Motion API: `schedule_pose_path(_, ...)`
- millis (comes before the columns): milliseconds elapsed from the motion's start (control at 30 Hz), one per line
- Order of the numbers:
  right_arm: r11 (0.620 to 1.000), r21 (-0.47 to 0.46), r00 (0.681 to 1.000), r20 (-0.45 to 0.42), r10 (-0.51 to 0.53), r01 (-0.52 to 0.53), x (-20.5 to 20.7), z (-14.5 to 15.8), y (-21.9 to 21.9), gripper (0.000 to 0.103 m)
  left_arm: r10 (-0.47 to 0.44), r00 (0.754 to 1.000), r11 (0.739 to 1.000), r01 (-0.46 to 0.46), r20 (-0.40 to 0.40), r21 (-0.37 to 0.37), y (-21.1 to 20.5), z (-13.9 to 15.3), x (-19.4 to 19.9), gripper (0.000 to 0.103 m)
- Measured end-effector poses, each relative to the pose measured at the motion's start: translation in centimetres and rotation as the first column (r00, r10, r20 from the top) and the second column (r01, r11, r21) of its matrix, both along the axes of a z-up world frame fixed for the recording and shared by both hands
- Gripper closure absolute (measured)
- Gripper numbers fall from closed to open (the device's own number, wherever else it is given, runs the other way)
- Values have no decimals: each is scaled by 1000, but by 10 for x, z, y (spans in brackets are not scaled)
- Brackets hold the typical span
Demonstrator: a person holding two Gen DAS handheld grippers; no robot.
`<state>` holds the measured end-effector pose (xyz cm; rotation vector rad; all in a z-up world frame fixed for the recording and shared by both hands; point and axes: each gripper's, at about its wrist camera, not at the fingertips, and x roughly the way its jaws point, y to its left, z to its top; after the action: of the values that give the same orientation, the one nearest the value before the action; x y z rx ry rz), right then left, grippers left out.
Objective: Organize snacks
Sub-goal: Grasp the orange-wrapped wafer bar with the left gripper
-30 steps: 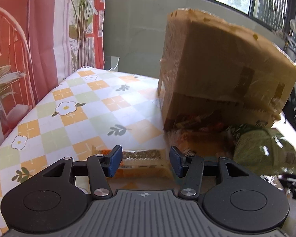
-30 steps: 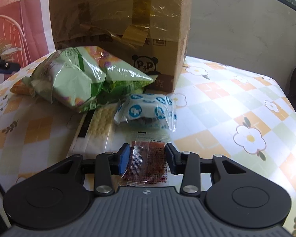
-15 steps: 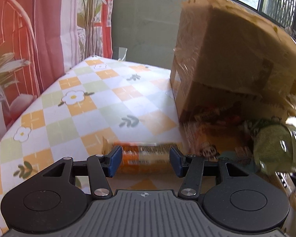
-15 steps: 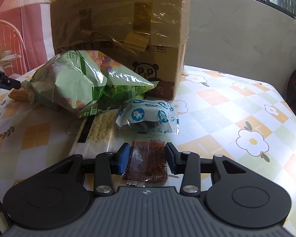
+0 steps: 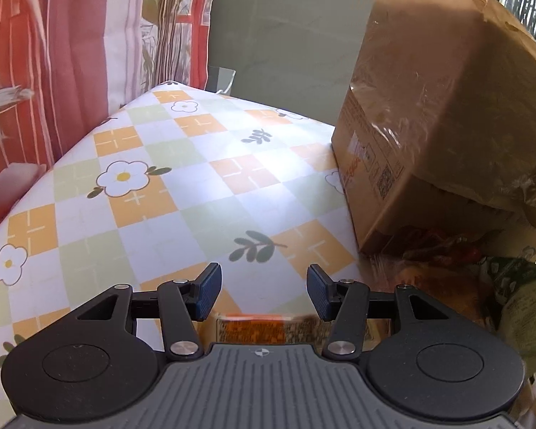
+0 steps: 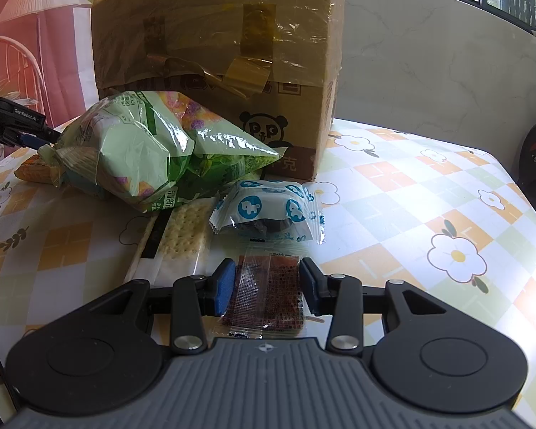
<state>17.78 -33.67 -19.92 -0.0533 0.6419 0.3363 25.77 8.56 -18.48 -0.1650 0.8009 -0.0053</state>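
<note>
Snacks half sorted: your right hand-held gripper (image 6: 264,284) pinches the red packet (image 6: 268,291), left hand-held gripper (image 5: 264,293) spread over the orange pack (image 5: 257,329); box (image 6: 218,53) next, I'd guess.

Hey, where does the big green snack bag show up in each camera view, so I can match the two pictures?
Left wrist view: the green snack bag sits at the far right edge, low, in front of the cardboard box.
Right wrist view: it lies left of centre, leaning against the box front.
Shared landmark: the taped cardboard box on the flowered tablecloth.
</note>
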Motion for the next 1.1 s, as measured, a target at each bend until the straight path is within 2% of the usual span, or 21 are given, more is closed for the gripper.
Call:
schedule_pose_path(300,1000,0,1000,0,0,0,0,0,0,61,24,999,994,-27,-29,-103,13,-2,-34,48)
schedule_pose_path(533,1000,-1,1000,0,0,0,0,0,0,61,-6,999,994,2,-35,-111,14,5,-59,47)
schedule_pose_path(767,1000,-2,1000,0,0,0,0,0,0,61,-150,988,988,149,-40,-30,-1,6,-74,39)
schedule_pose_path(1100,1000,-10,1000,3,1,-1,0,0,1,61,-202,977,977,206,-67,47,-21,-5,-67,37)
